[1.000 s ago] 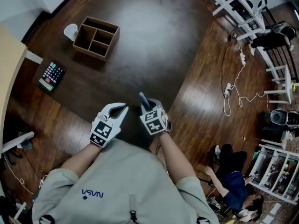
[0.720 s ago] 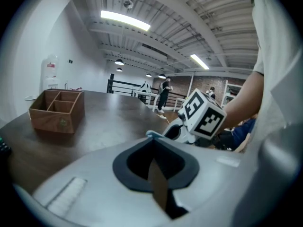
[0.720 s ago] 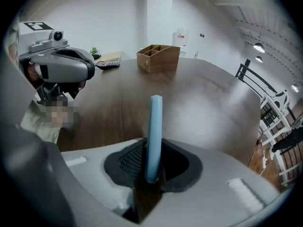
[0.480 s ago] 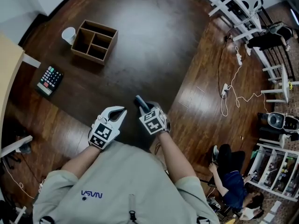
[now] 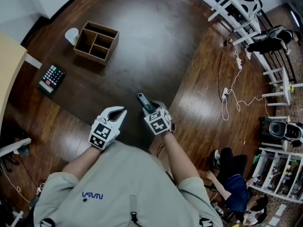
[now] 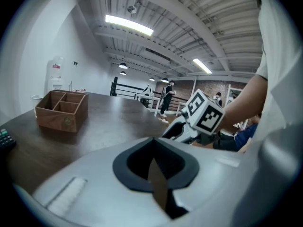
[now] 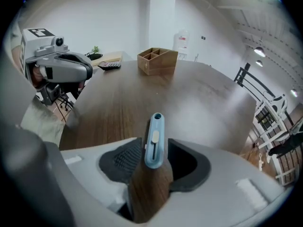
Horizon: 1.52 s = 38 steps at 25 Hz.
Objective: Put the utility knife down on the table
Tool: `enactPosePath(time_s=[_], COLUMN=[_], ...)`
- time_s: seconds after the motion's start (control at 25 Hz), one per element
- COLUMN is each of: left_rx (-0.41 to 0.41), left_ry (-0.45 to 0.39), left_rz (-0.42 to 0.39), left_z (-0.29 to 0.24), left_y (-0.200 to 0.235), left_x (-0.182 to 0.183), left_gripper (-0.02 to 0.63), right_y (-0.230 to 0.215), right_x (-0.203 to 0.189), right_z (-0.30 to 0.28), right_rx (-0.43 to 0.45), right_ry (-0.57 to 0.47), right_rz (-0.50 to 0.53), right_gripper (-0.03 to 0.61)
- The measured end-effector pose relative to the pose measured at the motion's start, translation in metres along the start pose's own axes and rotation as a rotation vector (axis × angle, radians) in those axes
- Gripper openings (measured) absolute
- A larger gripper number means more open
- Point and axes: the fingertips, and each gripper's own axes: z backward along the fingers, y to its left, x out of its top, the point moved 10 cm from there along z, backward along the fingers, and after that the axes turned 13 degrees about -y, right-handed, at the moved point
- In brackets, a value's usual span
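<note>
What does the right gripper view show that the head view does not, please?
Only the right gripper view shows the pale slider on the light blue plastic utility knife, between the opening jaws of the right gripper, pads off it. Only the head view shows the white cup and white floor cables. Both show the brown wooden compartment box, the black calculator and the left gripper.

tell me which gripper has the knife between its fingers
The right gripper: the blue utility knife sits between its opening fingers. The left gripper has its fingers shut, nothing between them.
</note>
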Motion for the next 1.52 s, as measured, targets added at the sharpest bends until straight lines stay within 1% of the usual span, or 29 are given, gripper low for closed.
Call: enactPosePath(time_s=[0.08,0.16,0.24,0.32,0.36,0.4,0.44,0.52,0.6,0.64,0.72,0.88,1.0,1.16,1.28,1.4,1.52], left_rx=[0.017,0.036,0.061,0.083,0.091,0.097,0.102,0.108,0.115,0.119,0.125,0.140,0.173,0.188,0.189,0.183,0.177], left_ry=[-0.023,-0.041,-0.051,-0.061,-0.070,-0.082,-0.096,-0.123,-0.148,-0.160,-0.173,-0.173,-0.203,-0.229,-0.242,-0.231,-0.216], left_rz=[0.016,0.038,0.076,0.121,0.143,0.161,0.174,0.182,0.178,0.175,0.164,0.107,0.090,0.039,0.005,-0.036,-0.046], left_z=[0.006,0.015,0.028,0.042,0.049,0.055,0.061,0.073,0.086,0.092,0.105,0.133,0.156,0.180,0.194,0.206,0.222], left_y=[-0.004,-0.009,-0.018,-0.031,-0.040,-0.051,-0.062,-0.087,-0.120,-0.138,-0.174,-0.244,-0.284,-0.326,-0.350,-0.370,-0.386], left_x=[0.002,-0.001,-0.008,-0.014,-0.016,-0.018,-0.018,-0.018,-0.018,-0.017,-0.018,-0.023,-0.017,-0.004,-0.001,-0.007,-0.019], left_gripper=[-0.002,-0.002,-0.002,-0.002,-0.002,-0.002,-0.002,-0.002,0.000,-0.002,-0.002,-0.002,-0.002,0.000,-0.002,-0.002,-0.002], right_y=[-0.001,0.004,0.017,0.036,0.047,0.057,0.067,0.088,0.108,0.118,0.134,0.162,0.180,0.205,0.224,0.236,0.251], right_x=[-0.004,-0.009,-0.015,-0.023,-0.028,-0.034,-0.040,-0.053,-0.068,-0.076,-0.092,-0.120,-0.128,-0.131,-0.134,-0.138,-0.145], right_z=[0.015,0.033,0.052,0.074,0.085,0.096,0.107,0.127,0.151,0.164,0.190,0.247,0.287,0.326,0.345,0.355,0.366], right_rx=[-0.048,-0.098,-0.124,-0.116,-0.102,-0.087,-0.074,-0.048,-0.022,-0.014,-0.013,-0.017,0.009,0.059,0.071,0.072,0.061], right_ry=[-0.059,-0.142,-0.237,-0.319,-0.355,-0.390,-0.423,-0.479,-0.528,-0.551,-0.595,-0.657,-0.716,-0.795,-0.839,-0.862,-0.858], right_rz=[-0.020,-0.080,-0.144,-0.189,-0.209,-0.227,-0.242,-0.261,-0.275,-0.278,-0.268,-0.232,-0.221,-0.207,-0.198,-0.185,-0.180], right_gripper=[0.167,0.166,0.165,0.164,0.150,0.116,0.096,0.079,0.028,0.017,0.014,0.003,0.002,0.002,0.002,0.002,0.002])
